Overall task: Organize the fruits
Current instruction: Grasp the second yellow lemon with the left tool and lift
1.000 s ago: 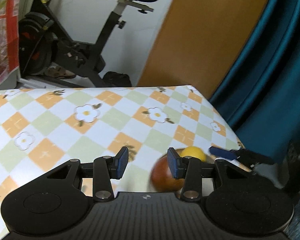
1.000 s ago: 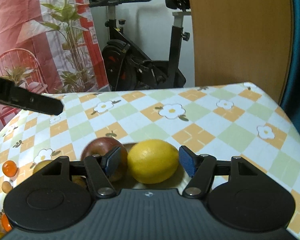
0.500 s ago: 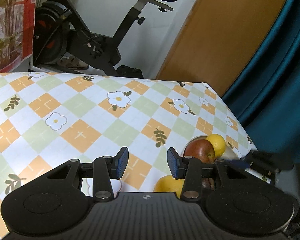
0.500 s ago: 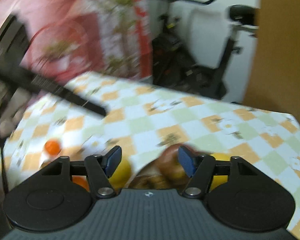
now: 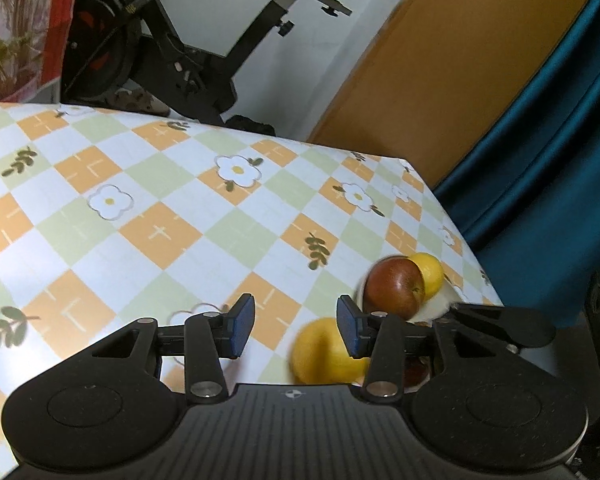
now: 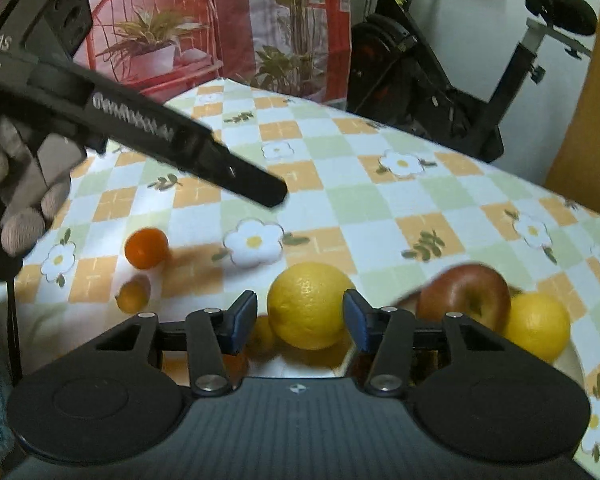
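Note:
In the right wrist view a big yellow citrus fruit (image 6: 310, 304) lies on the tablecloth, framed by my right gripper (image 6: 300, 324). Its jaws are closing, and the blue pads stand clear of the fruit on both sides. To the right, a red apple (image 6: 464, 296) and a lemon (image 6: 536, 326) sit on a white plate (image 6: 572, 364). My left gripper (image 5: 296, 330) hovers over bare cloth, jaws opening with nothing between them. The yellow fruit (image 5: 320, 352) shows blurred beside its right finger. Apple (image 5: 396, 288) and lemon (image 5: 428, 274) lie beyond.
A small orange (image 6: 146, 248) and a smaller yellow-orange fruit (image 6: 134, 296) lie on the cloth to the left. One long black left gripper finger (image 6: 220, 164) reaches in above them, held by a gloved hand (image 6: 20, 200). An exercise bike (image 5: 188, 60) stands behind the table's far edge.
The right view has swung left from the lemon on the plate to the big yellow fruit on the cloth, and its jaws have narrowed. The left gripper has shifted, and its jaws stand slightly wider.

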`<state>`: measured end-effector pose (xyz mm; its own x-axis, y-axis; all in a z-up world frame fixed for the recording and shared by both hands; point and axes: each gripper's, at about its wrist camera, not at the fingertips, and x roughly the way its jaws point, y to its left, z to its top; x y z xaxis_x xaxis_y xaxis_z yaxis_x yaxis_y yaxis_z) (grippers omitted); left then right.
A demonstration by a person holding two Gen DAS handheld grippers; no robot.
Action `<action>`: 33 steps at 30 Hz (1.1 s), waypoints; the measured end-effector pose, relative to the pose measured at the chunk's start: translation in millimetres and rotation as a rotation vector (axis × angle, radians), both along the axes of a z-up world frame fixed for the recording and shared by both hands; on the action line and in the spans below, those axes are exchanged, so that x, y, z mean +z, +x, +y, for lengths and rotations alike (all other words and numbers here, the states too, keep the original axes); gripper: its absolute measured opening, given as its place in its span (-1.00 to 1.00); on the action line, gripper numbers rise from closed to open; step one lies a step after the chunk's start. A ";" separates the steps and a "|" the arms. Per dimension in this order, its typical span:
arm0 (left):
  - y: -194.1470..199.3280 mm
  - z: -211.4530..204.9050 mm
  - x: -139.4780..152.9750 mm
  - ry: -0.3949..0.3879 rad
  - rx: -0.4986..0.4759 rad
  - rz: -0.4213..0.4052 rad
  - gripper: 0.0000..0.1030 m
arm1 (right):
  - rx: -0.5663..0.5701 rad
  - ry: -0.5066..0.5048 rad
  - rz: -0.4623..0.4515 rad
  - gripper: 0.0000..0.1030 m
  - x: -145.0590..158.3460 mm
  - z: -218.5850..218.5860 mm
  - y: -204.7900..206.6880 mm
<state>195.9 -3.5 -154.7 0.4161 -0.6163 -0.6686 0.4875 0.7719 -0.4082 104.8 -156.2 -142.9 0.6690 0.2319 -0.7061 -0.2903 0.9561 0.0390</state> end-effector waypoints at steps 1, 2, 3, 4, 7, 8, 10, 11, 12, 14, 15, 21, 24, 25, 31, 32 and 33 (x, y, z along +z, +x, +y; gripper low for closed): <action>-1.2 -1.4 -1.0 -0.003 -0.008 0.001 -0.02 | 0.009 0.007 -0.008 -0.01 1.1 3.5 2.8; -3.3 -1.5 -2.2 -0.005 -0.014 0.001 -0.02 | 0.019 0.015 -0.015 -0.01 1.5 5.7 4.7; -4.9 -2.4 -3.3 -0.004 -0.020 0.001 -0.02 | 0.027 0.020 -0.023 0.00 1.6 8.6 6.9; -5.9 -3.0 -4.3 0.000 -0.022 0.002 -0.02 | 0.034 0.022 -0.034 0.00 1.4 12.3 8.9; -8.0 -2.0 -8.5 0.010 -0.018 0.022 -0.02 | 0.037 0.010 -0.050 0.01 -0.3 19.4 12.8; -8.1 -1.1 -9.5 0.004 -0.019 0.026 -0.02 | 0.036 0.001 -0.053 0.07 -0.5 20.5 13.4; -7.3 -0.9 -11.2 0.004 -0.020 0.030 -0.02 | 0.027 -0.032 -0.068 0.19 0.2 21.5 12.5; -6.7 -1.9 -12.1 0.006 -0.023 0.030 -0.02 | 0.021 -0.044 -0.076 0.30 1.0 20.6 11.3; -5.8 -3.5 -13.8 0.012 -0.025 0.031 -0.02 | 0.012 -0.047 -0.077 0.35 1.3 18.7 10.2; -3.2 -5.4 -17.6 0.030 -0.017 0.032 -0.02 | -0.001 -0.027 -0.056 0.35 -1.8 13.1 11.7; -1.8 -5.4 -19.5 0.036 -0.010 0.035 -0.02 | -0.006 -0.021 -0.042 0.35 -4.2 11.8 13.4; 3.6 4.0 -27.3 0.029 0.014 0.067 -0.02 | 0.003 0.003 0.008 0.35 -17.2 16.9 24.5; 4.7 7.2 -29.6 0.013 0.020 0.081 -0.02 | -0.021 0.015 0.039 0.37 -23.7 18.0 33.8; 5.1 7.8 -30.5 0.006 0.020 0.086 -0.02 | -0.029 0.021 0.045 0.37 -25.2 17.4 34.9; 3.1 2.8 -34.7 -0.020 0.004 0.104 -0.01 | -0.060 0.031 0.082 0.38 -32.0 15.5 37.7; 2.7 2.2 -35.4 -0.023 0.004 0.106 -0.01 | -0.063 0.032 0.087 0.37 -33.1 14.7 37.9; 2.3 2.3 -35.9 -0.026 0.006 0.107 -0.01 | -0.066 0.034 0.085 0.35 -33.6 13.9 37.1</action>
